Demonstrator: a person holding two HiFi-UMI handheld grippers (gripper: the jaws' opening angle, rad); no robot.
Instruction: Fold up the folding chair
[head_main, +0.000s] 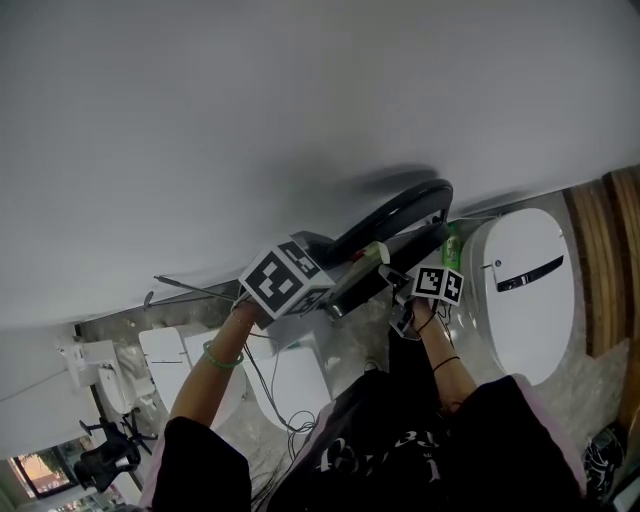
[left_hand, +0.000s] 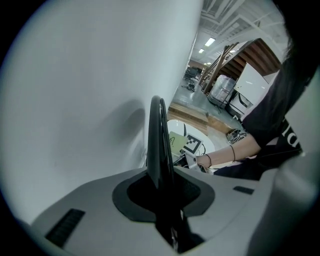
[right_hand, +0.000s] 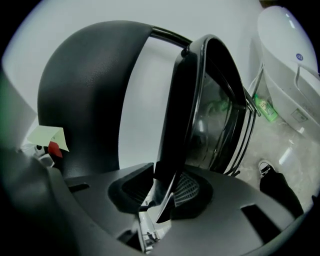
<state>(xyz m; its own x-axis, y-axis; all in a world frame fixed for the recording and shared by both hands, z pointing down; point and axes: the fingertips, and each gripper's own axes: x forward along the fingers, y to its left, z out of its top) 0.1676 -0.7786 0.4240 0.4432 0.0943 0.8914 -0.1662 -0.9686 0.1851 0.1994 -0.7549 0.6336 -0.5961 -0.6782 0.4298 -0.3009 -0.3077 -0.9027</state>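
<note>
1. Clamps the left gripper on a thin black edge of the folding chair, with the pads pressed against both faces and the edge rising straight up from between the fingers.
2. Clenches the right gripper on another black rim of the same chair, which looms just beyond the fingertips.
3. Shows the chair's rounded back panel to the left of the right fingers and dark tubes packed close on their right.
4. Places a white wall directly beyond both sets of fingers, with the chair close against it.
5. Leaves a green bottle and a white rounded shell farther right of the right fingers, past the chair.
</note>
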